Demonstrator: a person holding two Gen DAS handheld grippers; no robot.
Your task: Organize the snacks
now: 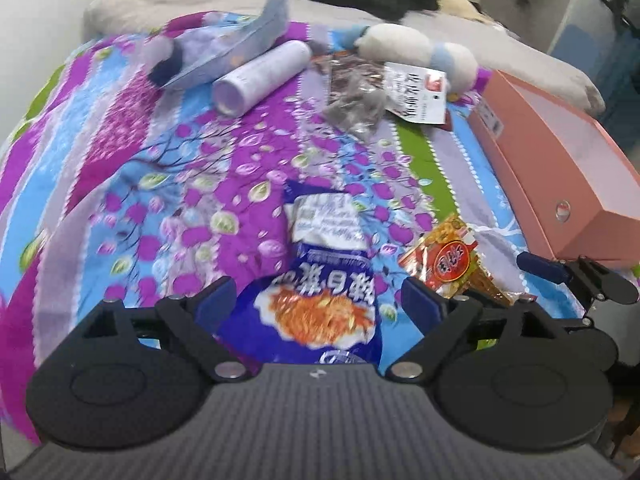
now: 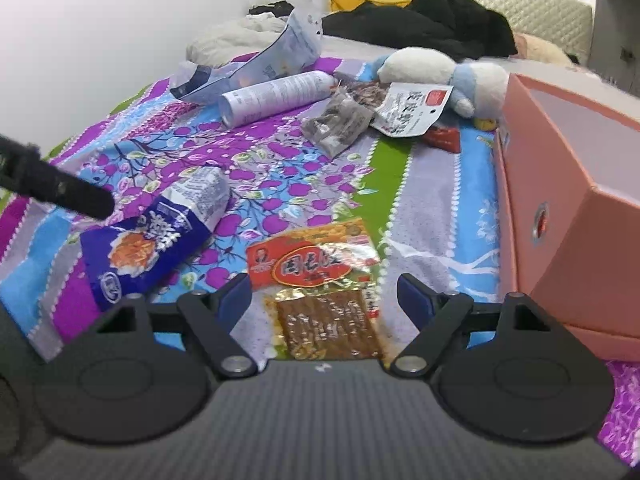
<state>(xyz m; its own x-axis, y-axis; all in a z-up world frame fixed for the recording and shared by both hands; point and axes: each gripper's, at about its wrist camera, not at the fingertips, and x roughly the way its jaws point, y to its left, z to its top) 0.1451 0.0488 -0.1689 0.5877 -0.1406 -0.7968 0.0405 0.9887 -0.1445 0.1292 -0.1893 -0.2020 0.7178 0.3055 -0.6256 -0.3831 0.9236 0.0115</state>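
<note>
Right tool open, fingers either side of red-and-gold tofu snack packet lying flat on bed quilt. Left of the packet: blue noodle snack bag. Right of it: pink box, open. Beyond it: white cylinder, plush toy.

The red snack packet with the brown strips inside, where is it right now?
The red snack packet lies flat on the floral bedspread, between the open fingers of the right hand-held gripper. The blue snack bag lies to its left, the pink box to its right.
</note>
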